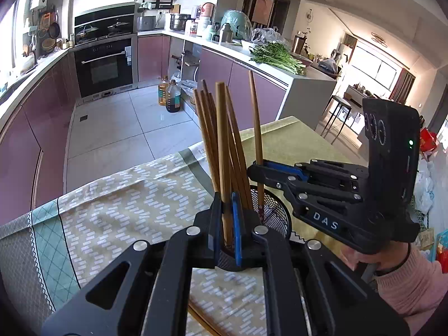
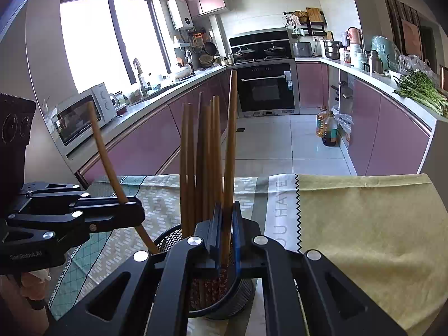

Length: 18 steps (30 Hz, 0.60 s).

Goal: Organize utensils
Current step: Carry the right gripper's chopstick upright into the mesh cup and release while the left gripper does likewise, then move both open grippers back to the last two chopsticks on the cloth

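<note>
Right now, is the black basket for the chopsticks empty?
No, the black mesh basket already has a bunch of wooden chopsticks standing upright in it.

The chopsticks look like smooth matt wood. The holder is black wire mesh metal. Each hand-held gripper, left and right, is matt black plastic with shiny metal pins. Patterned woven cloth covers the desk.
</note>
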Motion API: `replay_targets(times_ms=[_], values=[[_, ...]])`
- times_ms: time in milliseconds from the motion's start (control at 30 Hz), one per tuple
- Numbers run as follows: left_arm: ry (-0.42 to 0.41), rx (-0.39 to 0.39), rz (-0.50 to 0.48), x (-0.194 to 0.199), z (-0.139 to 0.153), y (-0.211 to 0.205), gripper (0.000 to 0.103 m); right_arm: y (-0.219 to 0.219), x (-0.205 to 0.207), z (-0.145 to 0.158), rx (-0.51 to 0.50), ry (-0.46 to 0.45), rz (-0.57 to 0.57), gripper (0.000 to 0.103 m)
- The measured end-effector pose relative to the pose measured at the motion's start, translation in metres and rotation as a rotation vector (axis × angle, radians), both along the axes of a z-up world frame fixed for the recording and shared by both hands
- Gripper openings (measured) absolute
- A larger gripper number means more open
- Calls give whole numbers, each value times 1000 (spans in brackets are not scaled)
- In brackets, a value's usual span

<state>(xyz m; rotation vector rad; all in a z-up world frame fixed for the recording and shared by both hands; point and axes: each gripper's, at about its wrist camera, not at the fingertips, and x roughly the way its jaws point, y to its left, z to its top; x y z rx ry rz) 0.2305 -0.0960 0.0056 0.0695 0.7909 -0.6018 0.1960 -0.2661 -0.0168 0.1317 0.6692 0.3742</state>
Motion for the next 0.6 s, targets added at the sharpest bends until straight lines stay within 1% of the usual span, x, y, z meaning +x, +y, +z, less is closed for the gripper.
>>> replay_targets(times_ms=[67,133,233,300,333,367,400,433,500,567,600], values=[[12,0,9,5,-3,-2,8,-1,1,0,1,3,-3,7],[35,-3,16,11,-10,-2,11,-2,1,-1,7,4,-7,8],[52,-11,33,13,-20,-1,13,-3,0,0,18,7,-10,8],[55,-27,41,11,-24,3,13,-4,-4,-1,23,4,-11,9],[53,-40,41,8,-25,5,16,-6,-5,0,25,0,-10,11],[48,-48,42,6,-25,8,18,-6,-10,1,27,-7,-10,15],[38,-51,47,2,-25,11,23,-7,-12,2,29,-15,-8,16],[11,-48,60,-6,-25,15,26,-7,-17,4,31,-26,-4,18],[-27,-47,75,-18,-22,22,29,-6,-27,8,34,-47,9,19],[-69,-61,90,-37,-20,33,32,-4,-40,12,43,-68,35,25],[-83,-68,98,-44,-19,38,35,-1,-49,15,36,-88,53,25]])
